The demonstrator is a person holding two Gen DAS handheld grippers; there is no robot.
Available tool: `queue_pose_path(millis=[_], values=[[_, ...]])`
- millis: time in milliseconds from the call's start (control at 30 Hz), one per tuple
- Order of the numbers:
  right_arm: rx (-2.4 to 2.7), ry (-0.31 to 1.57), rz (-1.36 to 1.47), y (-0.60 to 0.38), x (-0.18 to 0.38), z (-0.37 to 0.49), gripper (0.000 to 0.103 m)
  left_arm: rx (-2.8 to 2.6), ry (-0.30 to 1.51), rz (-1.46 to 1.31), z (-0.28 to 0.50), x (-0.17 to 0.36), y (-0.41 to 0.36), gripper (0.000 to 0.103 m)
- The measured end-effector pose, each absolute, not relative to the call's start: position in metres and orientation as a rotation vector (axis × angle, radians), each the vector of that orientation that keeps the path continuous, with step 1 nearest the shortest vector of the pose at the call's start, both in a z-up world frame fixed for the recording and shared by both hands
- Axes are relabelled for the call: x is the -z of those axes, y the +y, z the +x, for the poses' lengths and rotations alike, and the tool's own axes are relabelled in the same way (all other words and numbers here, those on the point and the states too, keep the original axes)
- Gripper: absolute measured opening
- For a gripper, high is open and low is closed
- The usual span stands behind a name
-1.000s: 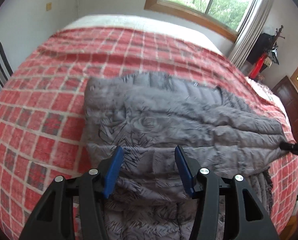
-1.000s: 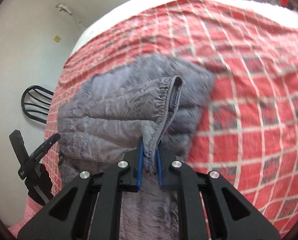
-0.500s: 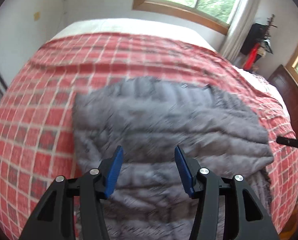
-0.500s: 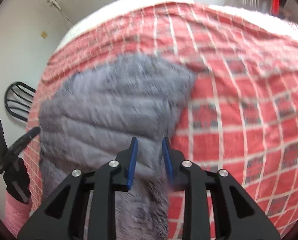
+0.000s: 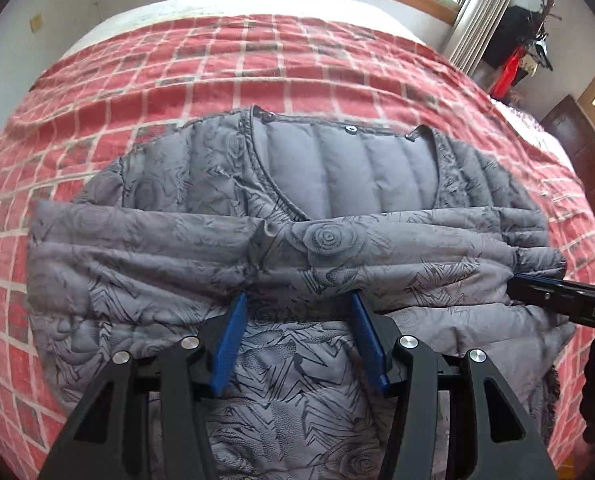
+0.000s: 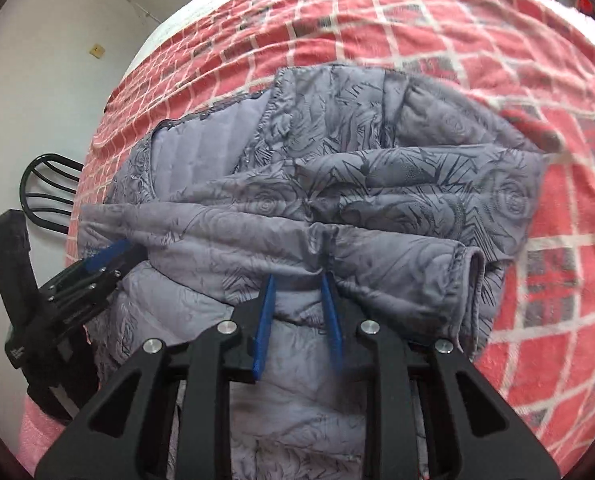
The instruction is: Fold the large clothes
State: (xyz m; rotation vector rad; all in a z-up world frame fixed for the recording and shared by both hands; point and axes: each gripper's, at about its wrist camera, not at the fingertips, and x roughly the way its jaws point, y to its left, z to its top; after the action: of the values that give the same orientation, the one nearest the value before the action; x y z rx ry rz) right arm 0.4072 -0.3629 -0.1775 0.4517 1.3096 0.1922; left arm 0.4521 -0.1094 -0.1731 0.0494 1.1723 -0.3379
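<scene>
— Where's the jacket point(image 5: 297, 248)?
— Lying on the bed's red checked blanket point(image 5: 217, 64), sleeves folded across its chest.
— And the tongs?
— Left tongs point(image 5: 297, 312) spread apart over the jacket; right tongs point(image 6: 297, 292) parted too, holding nothing.

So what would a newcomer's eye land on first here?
The grey jacket mid-bed, both sleeves folded across its chest. Under it, the red checked blanket covers the bed. Both tools, left and right, hover open at the sleeves' near edge.
</scene>
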Motion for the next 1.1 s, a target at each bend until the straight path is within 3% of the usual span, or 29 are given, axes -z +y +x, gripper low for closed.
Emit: queue_pose_path(millis=[333, 700, 867, 967, 1033, 1100], values=[[-0.216, 1.221, 0.354, -0.348, 0.127, 0.365, 0.032, 0.358, 1.125, 0.009, 0.407, 0.134, -0.105, 0.053], [-0.189, 1.28, 0.245, -0.324, 0.182, 0.358, 0.032, 0.334, 1.129, 0.19, 0.388, 0.175, -0.12, 0.056], [-0.179, 1.292, 0.281, -0.326, 0.177, 0.356, 0.032, 0.328, 1.146, 0.147, 0.389, 0.171, -0.114, 0.055], [-0.211, 1.213, 0.376, -0.341, 0.144, 0.324, 0.035, 0.308, 1.137, 0.123, 0.374, 0.146, -0.096, 0.053], [-0.229, 1.172, 0.378, -0.347, 0.125, 0.296, 0.04, 0.297, 1.096, 0.132, 0.347, 0.122, -0.07, 0.06], [-0.234, 1.143, 0.372, -0.353, 0.113, 0.256, 0.054, 0.306, 1.085, 0.11, 0.323, 0.112, -0.044, 0.066]])
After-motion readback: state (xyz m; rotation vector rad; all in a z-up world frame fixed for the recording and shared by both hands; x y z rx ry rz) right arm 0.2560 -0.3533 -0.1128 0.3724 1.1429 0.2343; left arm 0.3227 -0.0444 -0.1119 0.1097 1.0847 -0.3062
